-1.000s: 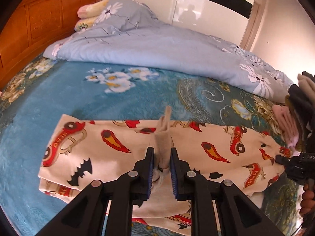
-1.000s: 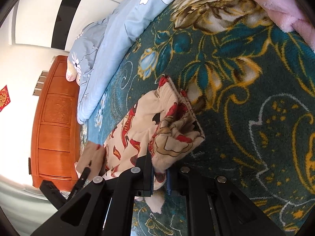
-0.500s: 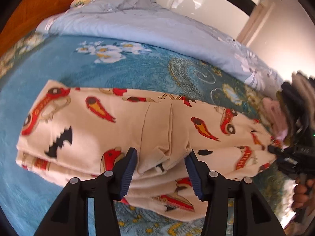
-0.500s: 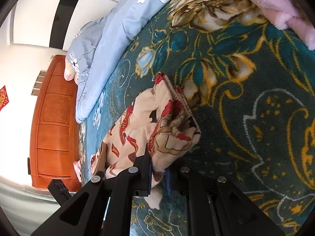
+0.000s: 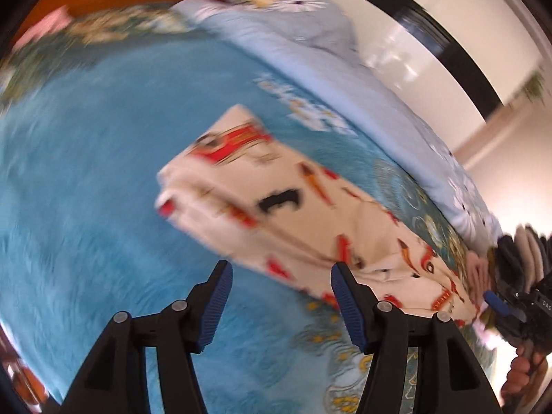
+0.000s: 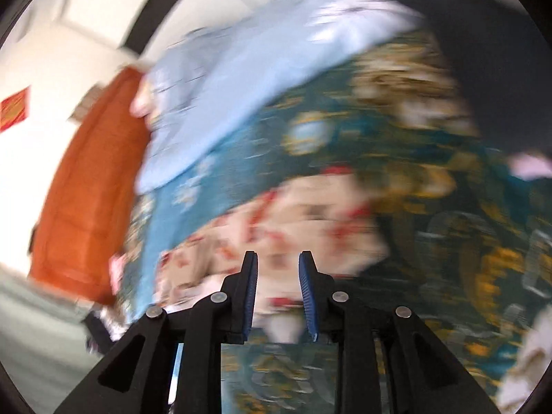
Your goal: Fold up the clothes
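A cream garment (image 5: 296,214) printed with red cars and black bats lies folded in a long strip on the blue floral bedspread (image 5: 86,179). My left gripper (image 5: 279,296) is wide open and empty, just short of the strip's near edge. In the blurred right wrist view the same garment (image 6: 293,224) lies ahead of my right gripper (image 6: 277,286), which is open and holds nothing. The right gripper also shows at the strip's far end in the left wrist view (image 5: 507,307).
A pale blue quilt (image 5: 345,79) and pillows lie along the far side of the bed. An orange wooden headboard (image 6: 89,189) stands at the bed's end. A stack of dark and pink clothes (image 5: 524,252) sits at the right.
Both grippers have let go of the garment and opened. The left one pulled back and swung left; the right one pulled back and turned, blurring its view.
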The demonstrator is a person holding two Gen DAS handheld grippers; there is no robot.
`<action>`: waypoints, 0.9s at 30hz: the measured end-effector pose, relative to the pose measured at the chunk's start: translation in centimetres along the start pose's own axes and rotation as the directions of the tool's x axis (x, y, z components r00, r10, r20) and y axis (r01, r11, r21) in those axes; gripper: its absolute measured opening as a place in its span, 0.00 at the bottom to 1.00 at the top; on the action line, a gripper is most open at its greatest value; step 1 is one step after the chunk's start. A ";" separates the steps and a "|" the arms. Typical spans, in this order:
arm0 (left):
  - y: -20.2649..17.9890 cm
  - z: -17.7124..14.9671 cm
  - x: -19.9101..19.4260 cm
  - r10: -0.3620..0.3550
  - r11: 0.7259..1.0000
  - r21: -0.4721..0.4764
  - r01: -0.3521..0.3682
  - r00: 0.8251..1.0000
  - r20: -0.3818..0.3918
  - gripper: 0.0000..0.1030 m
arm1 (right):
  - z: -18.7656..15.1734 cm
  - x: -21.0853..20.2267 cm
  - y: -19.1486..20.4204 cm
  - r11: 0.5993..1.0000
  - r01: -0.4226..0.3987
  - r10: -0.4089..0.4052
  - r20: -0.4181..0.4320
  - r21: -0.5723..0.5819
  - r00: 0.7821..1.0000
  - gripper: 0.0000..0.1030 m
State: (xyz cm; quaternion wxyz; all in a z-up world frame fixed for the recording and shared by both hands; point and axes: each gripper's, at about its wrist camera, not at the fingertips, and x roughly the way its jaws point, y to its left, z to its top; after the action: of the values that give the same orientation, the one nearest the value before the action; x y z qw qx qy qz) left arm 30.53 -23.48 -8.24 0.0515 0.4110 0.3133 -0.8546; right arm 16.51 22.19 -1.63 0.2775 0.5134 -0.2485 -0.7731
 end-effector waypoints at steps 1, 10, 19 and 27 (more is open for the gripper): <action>0.4 -0.2 -0.2 0.008 1.000 -0.016 -0.008 1.000 0.005 0.62 | -0.1 1.6 1.2 0.999 -0.044 0.044 -0.040 -0.017 0.998 0.27; 1.4 0.1 -1.2 0.036 0.997 -0.064 -0.032 0.998 0.056 0.62 | 0.0 16.8 7.8 0.979 -0.205 0.197 -0.339 0.011 0.920 0.27; 1.5 -0.4 0.2 0.071 0.995 -0.072 -0.069 0.997 0.024 0.62 | 0.8 20.6 5.8 0.980 -0.181 0.199 -0.341 0.084 0.919 0.30; 2.1 -1.1 0.4 0.091 0.993 -0.070 -0.090 0.996 0.018 0.62 | -0.3 21.8 6.0 0.981 -0.176 0.194 -0.383 0.082 0.903 0.30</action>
State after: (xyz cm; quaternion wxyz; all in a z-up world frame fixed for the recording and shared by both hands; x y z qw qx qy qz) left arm 31.67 -24.45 -10.06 0.1078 0.4139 0.3232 -0.8442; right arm 10.87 2.91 -11.99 0.3818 0.6368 -0.2536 -0.6200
